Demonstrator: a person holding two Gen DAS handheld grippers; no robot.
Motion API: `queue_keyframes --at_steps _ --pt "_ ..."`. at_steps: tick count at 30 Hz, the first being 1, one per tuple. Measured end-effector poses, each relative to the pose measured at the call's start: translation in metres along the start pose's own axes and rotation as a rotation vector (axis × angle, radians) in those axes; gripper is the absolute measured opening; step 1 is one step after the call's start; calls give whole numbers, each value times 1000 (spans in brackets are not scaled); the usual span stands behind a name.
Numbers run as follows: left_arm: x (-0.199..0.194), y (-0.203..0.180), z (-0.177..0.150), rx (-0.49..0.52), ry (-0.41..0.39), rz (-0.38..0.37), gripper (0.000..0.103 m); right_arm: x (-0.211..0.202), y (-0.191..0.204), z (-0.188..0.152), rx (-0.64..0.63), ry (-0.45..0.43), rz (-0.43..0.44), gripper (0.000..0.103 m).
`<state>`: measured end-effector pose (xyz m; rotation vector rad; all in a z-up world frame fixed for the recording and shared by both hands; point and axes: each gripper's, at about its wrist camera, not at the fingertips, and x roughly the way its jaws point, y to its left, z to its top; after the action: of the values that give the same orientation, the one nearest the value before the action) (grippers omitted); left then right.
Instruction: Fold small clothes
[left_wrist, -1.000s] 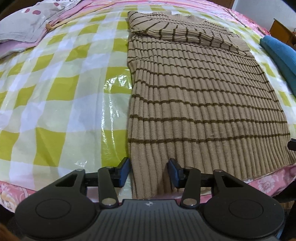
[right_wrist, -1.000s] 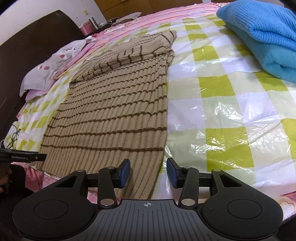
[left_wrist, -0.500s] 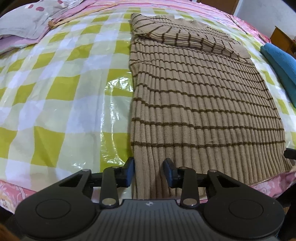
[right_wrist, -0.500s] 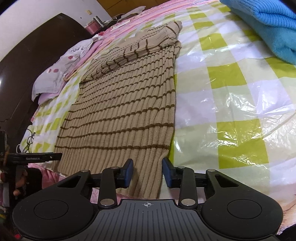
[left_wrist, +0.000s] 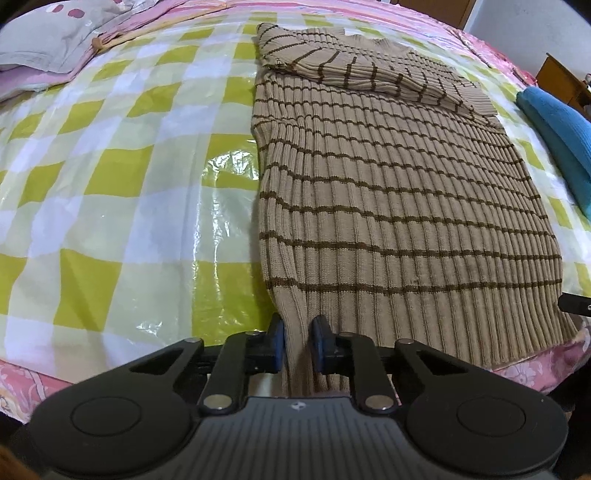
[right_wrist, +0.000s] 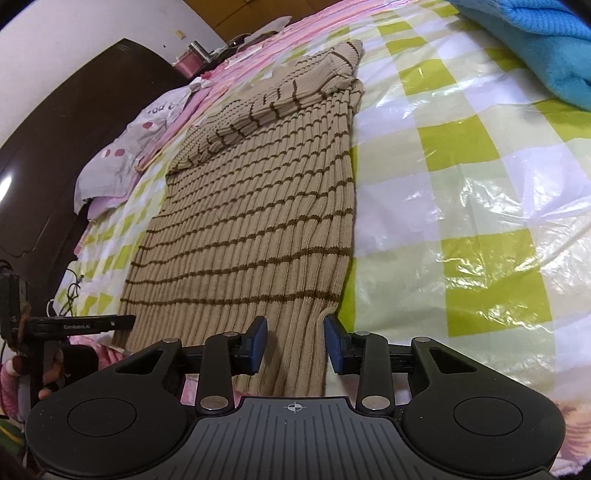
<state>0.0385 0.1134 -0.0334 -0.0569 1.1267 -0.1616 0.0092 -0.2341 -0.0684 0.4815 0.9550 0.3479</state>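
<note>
**Even indoor light, glare on the plastic, strong fisheye bend**

Both views are bright and evenly lit from overhead, with soft, faint shadows. White glare flares on the crinkled plastic sheet (left_wrist: 225, 166), strongest in the right wrist view (right_wrist: 476, 206). The sweater (left_wrist: 388, 206) is sharp enough to show its ribs. Straight lines bow outward, and the corners fall into black. A small bright reflection sits on the dark headboard (right_wrist: 5, 184). Far edges look slightly soft.

Checked plastic sheet (left_wrist: 110, 177), blue towel (right_wrist: 535, 40), pillow (left_wrist: 44, 40)
</note>
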Motion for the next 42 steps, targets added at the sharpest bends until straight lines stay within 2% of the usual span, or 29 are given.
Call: queue_keyframes --at_steps 4,5,6,9,12,19,24,28,32,35,36,39,41,42 --pt "3 0 2 16 11 -5 23 1 1 0 2 -2 4 33" --pt "2 0 2 20 6 -12 20 1 -1 0 18 -4 7 29" --pt "1 1 2 22 0 -22 17 0 -3 0 35 -4 11 20" --pt "-2 5 2 5 -12 -65 15 0 -10 0 126 -5 57 12" --pt "-9 8 4 -19 -43 -131 15 -2 -12 3 186 -30 117 11" --pt "-20 32 27 -148 -155 -304 15 -17 -5 26 281 -161 281 10" --pt "-15 44 48 -227 -231 -390 14 -18 0 49 323 -229 339 7" --pt "-10 47 66 -257 -281 -428 14 -17 1 66 347 -275 364 3" --pt "-1 50 74 -272 -284 -445 14 -16 1 80 339 -300 351 2" --pt "5 49 69 -250 -258 -436 14 -17 8 83 249 -262 244 3" --pt "7 48 67 -244 -245 -431 14 -18 10 81 218 -248 208 7" --pt "13 47 63 -239 -218 -428 14 -14 15 74 134 -136 98 7" --pt "13 45 63 -232 -215 -432 14 -10 15 67 142 -80 66 8" --pt "13 44 62 -226 -215 -435 14 -9 15 63 156 -61 56 13"
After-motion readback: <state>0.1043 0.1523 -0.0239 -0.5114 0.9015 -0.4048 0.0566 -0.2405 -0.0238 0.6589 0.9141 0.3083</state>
